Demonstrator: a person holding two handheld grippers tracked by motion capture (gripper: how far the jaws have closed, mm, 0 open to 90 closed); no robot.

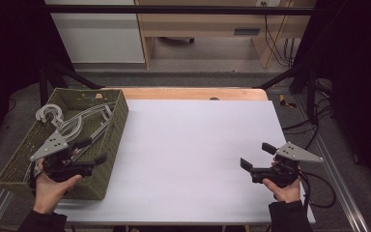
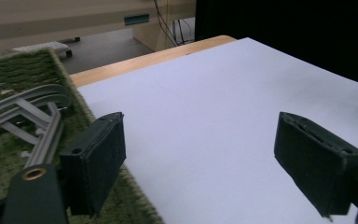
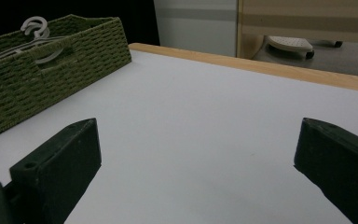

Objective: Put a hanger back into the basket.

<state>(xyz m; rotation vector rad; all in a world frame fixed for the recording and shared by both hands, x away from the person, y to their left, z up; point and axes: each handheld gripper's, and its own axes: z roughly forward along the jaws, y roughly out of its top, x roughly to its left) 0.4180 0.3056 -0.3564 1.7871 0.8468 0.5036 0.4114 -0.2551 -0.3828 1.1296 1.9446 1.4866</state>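
The grey hangers point(image 1: 79, 123) lie in the green woven basket point(image 1: 118, 121) at the left side of the desk point(image 1: 198, 145), stacked one over the other, with their hooks toward the far left corner of the basket. They look like thin plastic, so they should be light and quite stiff, but also smooth and a little slippery between the pads. The arms are narrow and could bend or snap under a hard squeeze. A good place to take hold is probably the straight bar or the neck just under the hook, where the material is thicker. Because they lie nested, lifting one may pull the others with it.

Each hanger has a pale grey colour, a curved shoulder line, a lower bar and a round white-grey hook point(image 1: 48, 113). How many are in the stack cannot be told well from the high view; perhaps three or four.

The left tongs point(image 1: 91, 151) hover over the near part of the basket, spread wide with nothing between them. The right tongs point(image 1: 257, 155) are well apart, over the bare white desk at the right, also spread and empty.
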